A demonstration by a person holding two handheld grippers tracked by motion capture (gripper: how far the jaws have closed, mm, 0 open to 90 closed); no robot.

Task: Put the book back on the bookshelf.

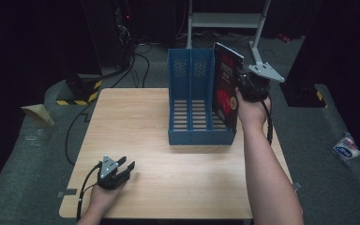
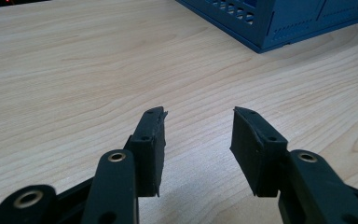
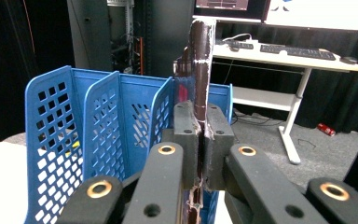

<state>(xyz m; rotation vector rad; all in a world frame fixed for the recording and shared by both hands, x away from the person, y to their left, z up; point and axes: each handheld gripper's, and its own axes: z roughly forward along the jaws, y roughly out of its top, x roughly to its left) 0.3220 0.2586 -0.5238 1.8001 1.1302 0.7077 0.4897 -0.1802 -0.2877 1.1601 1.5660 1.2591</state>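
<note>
A blue slotted file rack (image 1: 192, 105) stands on the far middle of the wooden table (image 1: 136, 131). A dark book with a red cover picture (image 1: 226, 91) stands upright at the rack's right end, raised slightly above it. My right gripper (image 1: 243, 86) is shut on the book's right edge. In the right gripper view the book (image 3: 199, 65) rises edge-on between the pressed pads, with the rack's dividers (image 3: 98, 126) to the left. Near the table's front left, my left gripper (image 1: 124, 165) rests low, open and with nothing in it; its fingers (image 2: 151, 140) frame bare wood.
The rack's corner (image 2: 279, 23) lies ahead of the left gripper. Cables (image 1: 136, 65) and a black-and-yellow striped base (image 1: 82, 91) sit on the floor behind the table. A white desk frame (image 1: 229, 21) stands at the back. A small packet (image 1: 347, 146) lies on the floor at right.
</note>
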